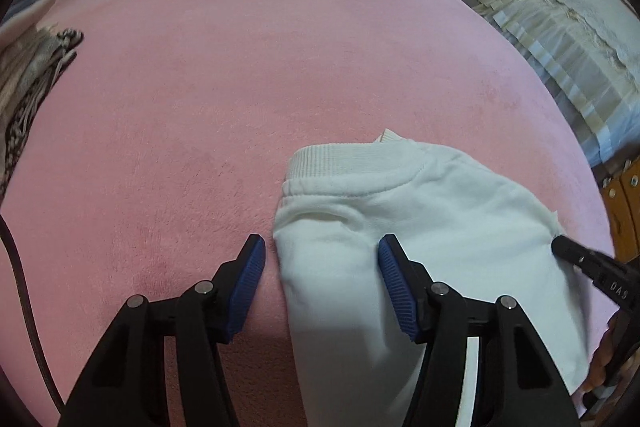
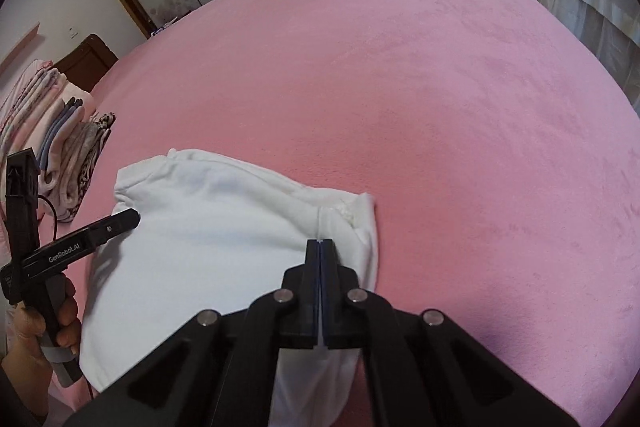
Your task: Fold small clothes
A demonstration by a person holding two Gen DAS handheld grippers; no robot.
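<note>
The left tongs (image 1: pixel 322 257) stand open around a fold of the white garment (image 1: pixel 440 211) on the pink bed (image 1: pixel 240 67); the right tongs (image 2: pixel 319 245) are closed above its edge, whether gripping it I cannot tell.

"GenRobot.AI" printed in white along the black body of the left gripper (image 2: pixel 124 219), seen from the right wrist. "DAS" in white on the black side of the right gripper (image 1: pixel 560 247), seen from the left wrist.
</note>
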